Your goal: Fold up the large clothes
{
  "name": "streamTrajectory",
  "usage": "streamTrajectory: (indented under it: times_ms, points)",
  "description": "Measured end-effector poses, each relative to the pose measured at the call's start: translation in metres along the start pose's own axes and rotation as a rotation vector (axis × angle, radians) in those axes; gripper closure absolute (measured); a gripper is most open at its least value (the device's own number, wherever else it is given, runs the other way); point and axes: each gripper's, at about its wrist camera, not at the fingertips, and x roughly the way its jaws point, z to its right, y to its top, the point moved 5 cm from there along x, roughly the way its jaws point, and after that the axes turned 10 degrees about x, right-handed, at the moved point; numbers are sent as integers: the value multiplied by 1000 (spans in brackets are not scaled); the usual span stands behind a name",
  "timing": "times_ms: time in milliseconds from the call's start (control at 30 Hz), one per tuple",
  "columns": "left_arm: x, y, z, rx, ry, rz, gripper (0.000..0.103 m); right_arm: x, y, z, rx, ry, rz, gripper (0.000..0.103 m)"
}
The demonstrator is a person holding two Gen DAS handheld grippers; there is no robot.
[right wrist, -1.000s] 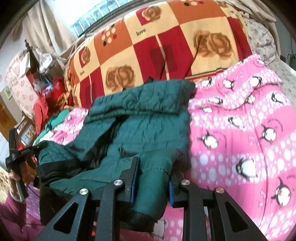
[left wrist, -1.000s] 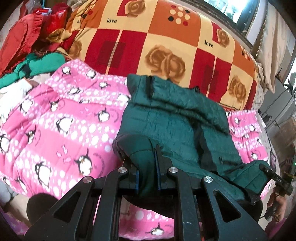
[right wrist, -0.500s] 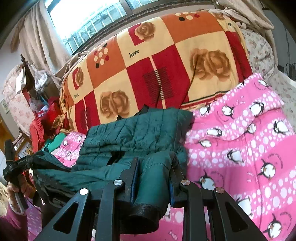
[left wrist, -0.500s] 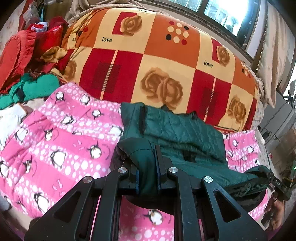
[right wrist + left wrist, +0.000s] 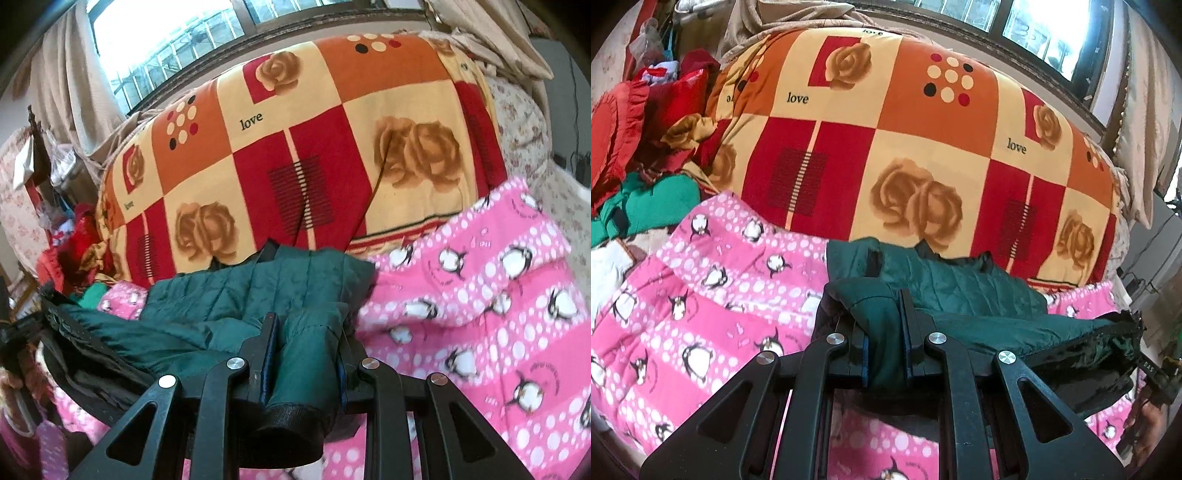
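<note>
Left tool point(image 5: 884, 332) clamped on bunched corner of green jacket point(image 5: 960, 291). Right tool point(image 5: 304, 354) clamped on cuffed sleeve end of jacket point(image 5: 258, 295). Near edge lifted between tools; far part rests on pink penguin blanket point(image 5: 701, 295), just before rose-print quilt point(image 5: 905, 147).

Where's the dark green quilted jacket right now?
The dark green quilted jacket lies centre frame on the pink penguin blanket, before the rose-patterned quilt, pinched by left gripper and right gripper.
</note>
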Motion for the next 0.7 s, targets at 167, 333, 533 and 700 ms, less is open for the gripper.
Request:
streamTrajectory:
  times_ms: [167,333,533,700]
  points:
    - [26,9,-2,6,41,-6,91,25,13,6,6,-28,-15,79]
    - [55,23,-7,-4,82,-17,91,52,31,7,1,-60,-23,79]
    - [89,39,-9,0,123,-27,91,84,53,7,-2,-92,-31,79]
    - [117,47,-13,-18,147,-41,91,111,65,9,3,-116,-45,79]
